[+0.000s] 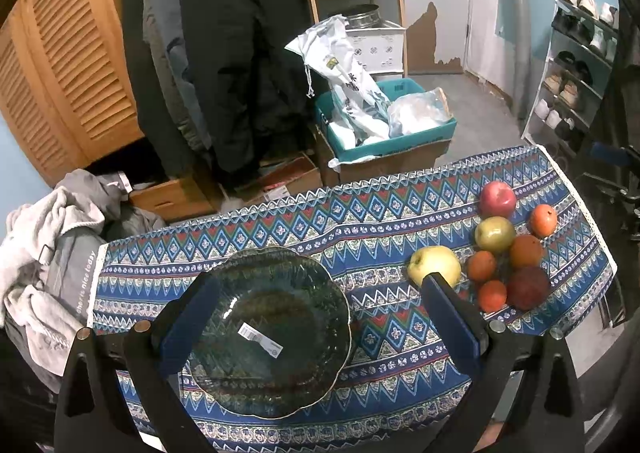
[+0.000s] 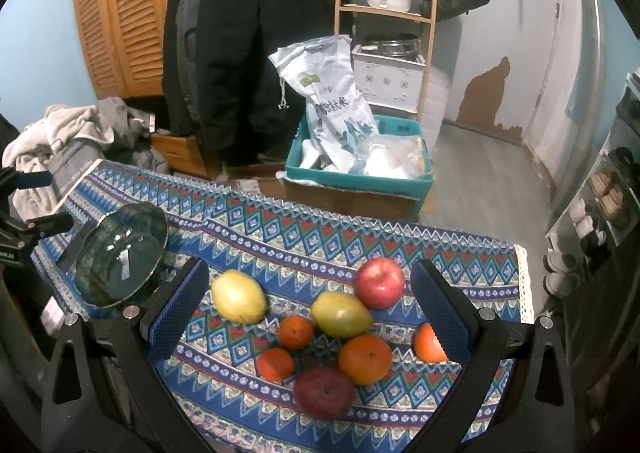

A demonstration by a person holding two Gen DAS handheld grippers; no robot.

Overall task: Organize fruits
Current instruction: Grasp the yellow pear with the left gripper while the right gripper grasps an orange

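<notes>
A dark green glass bowl [image 1: 272, 333] with a white label sits empty on the patterned tablecloth [image 1: 360, 221]. My left gripper [image 1: 320, 285] is open above it, one finger on each side. The bowl also shows in the right wrist view [image 2: 120, 253] at the left. A cluster of fruit lies on the right: a yellow apple [image 2: 238, 296], a red apple [image 2: 380, 283], a green-yellow apple [image 2: 341, 314], a dark red apple [image 2: 325, 393] and several oranges [image 2: 365, 359]. My right gripper [image 2: 310, 281] is open above this cluster, holding nothing.
The table's far edge drops to a floor with a teal crate of bags [image 2: 360, 161] on a cardboard box. Dark coats [image 2: 240, 53] hang behind. A pile of grey clothes [image 1: 52, 245] lies left of the table. A shoe rack [image 1: 576, 73] stands at the right.
</notes>
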